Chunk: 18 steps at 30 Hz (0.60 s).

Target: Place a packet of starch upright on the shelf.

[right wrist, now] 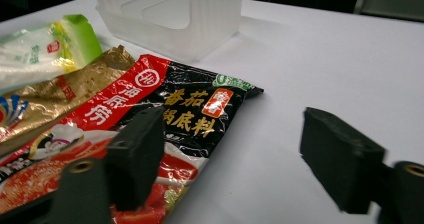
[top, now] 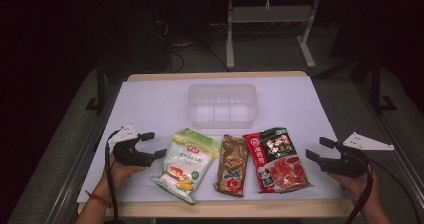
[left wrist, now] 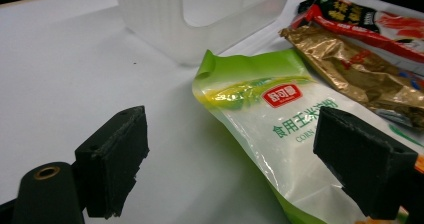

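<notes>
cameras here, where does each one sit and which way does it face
High view: above the person's side, looking forward and down at the white table; both hands, left tool and right tool show.
Left gripper view: rides the left tool, faces the green corn bag; own black jaws show.
Right gripper view: rides the right tool, faces the red-black packet; own jaws show.
Shared: clear bin.
</notes>
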Tool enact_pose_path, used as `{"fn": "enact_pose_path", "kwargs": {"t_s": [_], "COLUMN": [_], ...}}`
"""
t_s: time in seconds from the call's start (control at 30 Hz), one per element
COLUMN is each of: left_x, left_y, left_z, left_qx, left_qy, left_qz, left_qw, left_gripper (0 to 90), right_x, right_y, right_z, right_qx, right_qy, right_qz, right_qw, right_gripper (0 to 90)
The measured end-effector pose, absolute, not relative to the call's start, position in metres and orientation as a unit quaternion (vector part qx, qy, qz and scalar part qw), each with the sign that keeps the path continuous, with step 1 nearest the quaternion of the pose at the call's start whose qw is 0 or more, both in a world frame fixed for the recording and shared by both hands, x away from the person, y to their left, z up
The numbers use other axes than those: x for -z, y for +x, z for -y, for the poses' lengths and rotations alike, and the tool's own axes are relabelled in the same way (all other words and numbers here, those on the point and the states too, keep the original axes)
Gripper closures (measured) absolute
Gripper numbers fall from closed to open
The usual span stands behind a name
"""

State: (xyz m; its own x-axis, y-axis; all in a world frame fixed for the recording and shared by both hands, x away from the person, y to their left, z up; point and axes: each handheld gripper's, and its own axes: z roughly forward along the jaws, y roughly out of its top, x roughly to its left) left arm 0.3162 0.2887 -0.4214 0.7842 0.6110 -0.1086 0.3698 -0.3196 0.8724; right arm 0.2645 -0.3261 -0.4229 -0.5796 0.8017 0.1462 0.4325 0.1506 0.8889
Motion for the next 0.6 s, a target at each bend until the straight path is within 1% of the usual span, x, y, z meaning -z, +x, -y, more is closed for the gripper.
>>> {"fn": "enact_pose_path", "kwargs": {"t_s": [0.03, 0.07, 0.1, 0.13, 0.17, 0.2, 0.3, 0.33, 0.4, 0.43, 0.47, 0.6], "left_x": [0.421, 0.42, 0.42, 0.42, 0.422, 0.426, 0.43, 0.43, 0.435, 0.437, 0.439, 0.445], "left_y": [0.316, 0.316, 0.316, 0.316, 0.317, 0.32, 0.331, 0.331, 0.341, 0.346, 0.35, 0.356], "left_z": [-0.289, -0.289, -0.286, -0.286, -0.285, -0.283, -0.278, -0.278, -0.278, -0.276, -0.273, -0.261], "left_qx": [-0.116, -0.112, -0.124, -0.124, -0.12, -0.096, -0.052, -0.052, -0.001, 0.013, 0.018, 0.036], "left_qy": [0.798, 0.794, 0.798, 0.798, 0.799, 0.8, 0.809, 0.809, 0.807, 0.807, 0.812, 0.834], "left_qz": [-0.3, -0.296, -0.314, -0.314, -0.318, -0.317, -0.324, -0.324, -0.33, -0.338, -0.345, -0.333], "left_qw": [0.51, 0.519, 0.5, 0.5, 0.496, 0.5, 0.487, 0.487, 0.49, 0.484, 0.471, 0.438], "left_gripper": [14.0, 14.0, 14.0, 14.1, 14.1, 14.1, 14.0, 13.9, 13.5, 13.6, 13.6, 13.6], "right_x": [0.423, 0.423, 0.423, 0.423, 0.423, 0.423, 0.423, 0.423, 0.425, 0.426, 0.426, 0.427], "right_y": [0.265, 0.265, 0.264, 0.264, 0.263, 0.263, 0.264, 0.264, 0.265, 0.264, 0.264, 0.264], "right_z": [0.326, 0.326, 0.326, 0.326, 0.323, 0.323, 0.321, 0.321, 0.32, 0.319, 0.319, 0.317], "right_qx": [-0.499, -0.502, -0.502, -0.502, -0.489, -0.488, -0.482, -0.482, -0.477, -0.473, -0.473, -0.47], "right_qy": [0.422, 0.421, 0.418, 0.418, 0.42, 0.419, 0.416, 0.416, 0.417, 0.415, 0.415, 0.412], "right_qz": [-0.734, -0.734, -0.736, -0.736, -0.741, -0.743, -0.747, -0.747, -0.75, -0.755, -0.755, -0.759], "right_qw": [0.184, 0.179, 0.175, 0.175, 0.187, 0.187, 0.188, 0.188, 0.188, 0.187, 0.187, 0.186], "right_gripper": [19.0, 22.8, 23.8, 23.8, 19.0, 19.6, 20.4, 20.4, 20.4, 20.5, 20.5, 20.7]}}
